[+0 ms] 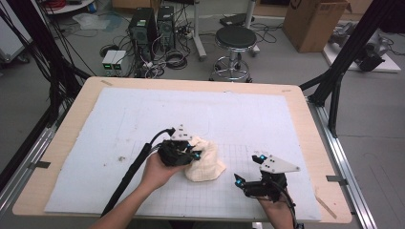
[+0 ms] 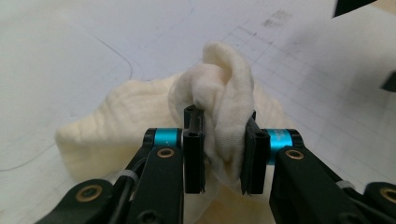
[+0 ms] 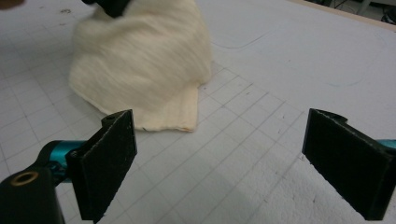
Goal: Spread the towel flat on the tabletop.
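I've got the left gripper [image 2: 223, 151] clamped on a bunched fold of the crumpled cream-white cotton cloth [image 1: 204, 160], which sits heaped on the gridded white foam mat [image 1: 143, 119] near its front middle. The right gripper [image 3: 233, 161] waits beside it, jaws spread wide and empty. To do this well I'd lift slowly — so the fold doesn't slip out — and bring the right in on that flat hanging corner [image 3: 175, 116].

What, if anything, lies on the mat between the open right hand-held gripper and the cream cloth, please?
Nothing visible does. In the right gripper view, bare gridded mat runs from the right hand-held gripper to the cloth. The left hand-held gripper pinches a fold at the cloth's far side, off that path.
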A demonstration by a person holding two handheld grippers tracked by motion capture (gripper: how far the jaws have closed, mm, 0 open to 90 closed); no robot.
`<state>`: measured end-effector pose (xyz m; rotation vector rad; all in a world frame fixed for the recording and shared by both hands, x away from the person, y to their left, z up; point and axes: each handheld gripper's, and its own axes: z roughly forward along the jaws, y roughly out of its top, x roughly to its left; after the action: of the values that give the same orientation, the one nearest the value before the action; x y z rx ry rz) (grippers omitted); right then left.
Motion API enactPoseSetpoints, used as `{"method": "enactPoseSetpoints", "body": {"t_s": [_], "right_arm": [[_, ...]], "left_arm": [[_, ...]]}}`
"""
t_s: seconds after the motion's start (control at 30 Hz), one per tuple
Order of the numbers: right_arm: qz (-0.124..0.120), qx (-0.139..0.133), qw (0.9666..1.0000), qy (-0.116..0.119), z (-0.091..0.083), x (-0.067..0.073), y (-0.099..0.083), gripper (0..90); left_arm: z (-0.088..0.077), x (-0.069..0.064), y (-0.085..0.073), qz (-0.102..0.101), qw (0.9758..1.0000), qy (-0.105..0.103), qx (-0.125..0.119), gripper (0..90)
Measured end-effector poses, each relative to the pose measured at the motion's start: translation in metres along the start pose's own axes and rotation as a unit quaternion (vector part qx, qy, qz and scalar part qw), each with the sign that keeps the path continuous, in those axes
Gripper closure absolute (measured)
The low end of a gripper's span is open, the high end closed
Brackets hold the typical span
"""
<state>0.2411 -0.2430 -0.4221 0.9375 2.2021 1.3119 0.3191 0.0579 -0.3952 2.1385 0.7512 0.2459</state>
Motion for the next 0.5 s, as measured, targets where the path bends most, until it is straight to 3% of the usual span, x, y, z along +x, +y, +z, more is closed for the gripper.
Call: {"method": "enactPoseSetpoints", "body": {"t_s": [0.1, 0.23, 0.33, 0.37, 0.4, 0.5], "right_arm": [[-0.002, 0.003, 1.0, 0.002, 0.0, 0.0, 0.0, 9.4], [0.0, 0.008, 1.0, 0.006, 0.001, -0.001, -0.001, 9.4], [-0.001, 0.008, 0.9999, 0.009, 0.002, -0.001, -0.002, 9.4], [-0.005, 0.012, 0.9999, 0.008, 0.004, -0.001, -0.001, 9.4], [-0.005, 0.012, 0.9999, 0.008, 0.004, -0.001, -0.001, 9.4], [-0.003, 0.014, 0.9998, 0.013, 0.006, -0.001, 0.0, 9.4]], "left_arm": [[0.017, 0.01, -0.002, -0.019, 0.9997, 0.014, 0.002, 74.1], [0.028, 0.021, -0.007, -0.023, 0.9992, 0.026, 0.019, 72.2], [0.028, 0.02, -0.008, -0.016, 0.9994, 0.024, 0.017, 69.6], [0.026, 0.02, -0.007, -0.014, 0.9995, 0.023, 0.016, 62.5], [0.025, 0.02, -0.007, -0.016, 0.9996, 0.021, 0.012, 62.5], [0.014, 0.021, -0.003, -0.017, 0.9998, 0.01, -0.007, 49.6]]}}
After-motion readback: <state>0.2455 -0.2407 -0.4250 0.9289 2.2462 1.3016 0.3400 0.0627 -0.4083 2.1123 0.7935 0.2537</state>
